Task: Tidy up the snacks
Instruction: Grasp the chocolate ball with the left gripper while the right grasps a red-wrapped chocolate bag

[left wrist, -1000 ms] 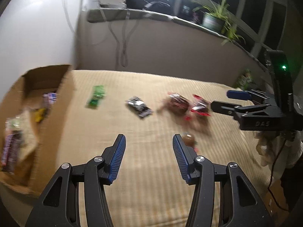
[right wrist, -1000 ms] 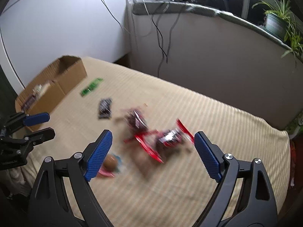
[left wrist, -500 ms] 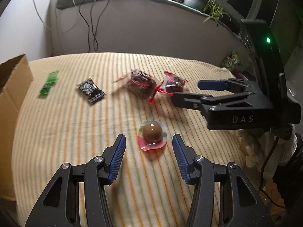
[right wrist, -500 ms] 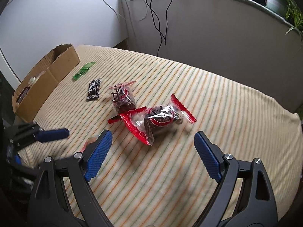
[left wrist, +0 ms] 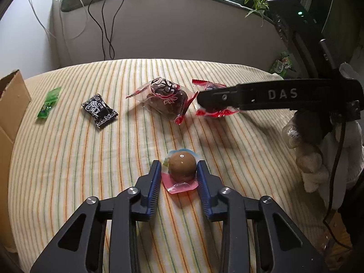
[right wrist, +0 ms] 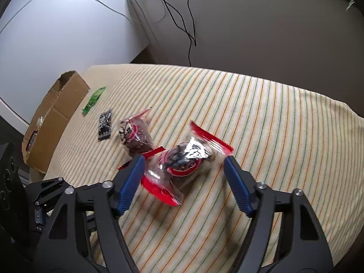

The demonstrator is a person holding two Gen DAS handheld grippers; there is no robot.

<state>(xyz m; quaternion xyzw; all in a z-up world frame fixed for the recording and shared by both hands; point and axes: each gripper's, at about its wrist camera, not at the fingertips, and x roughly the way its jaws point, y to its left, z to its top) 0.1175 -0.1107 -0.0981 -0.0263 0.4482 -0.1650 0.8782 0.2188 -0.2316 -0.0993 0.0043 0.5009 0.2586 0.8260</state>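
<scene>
A brown ball snack (left wrist: 183, 166) in a pink and clear wrapper lies on the striped cloth (left wrist: 91, 163). My left gripper (left wrist: 178, 168) is low around it and its jaws are closing. The pads touch the wrapper's edges but do not squeeze the ball. A clear packet with red ends (right wrist: 184, 157) lies between the fingers of my right gripper (right wrist: 183, 161). Those jaws are closing too, with small gaps on both sides. From the left wrist view, the right gripper (left wrist: 202, 99) is side-on over that packet (left wrist: 213, 113).
A second clear packet of dark snacks (left wrist: 166, 100) (right wrist: 134, 136), a black packet (left wrist: 99, 110) and a green packet (left wrist: 49, 102) lie further left. An open cardboard box (right wrist: 54, 118) holding snacks stands at the left edge. A gloved hand (left wrist: 318, 150) holds the right gripper.
Both grippers have come down and forward onto the cloth. The left jaws narrowed around the brown ball. The right jaws narrowed around the red-ended packet.
</scene>
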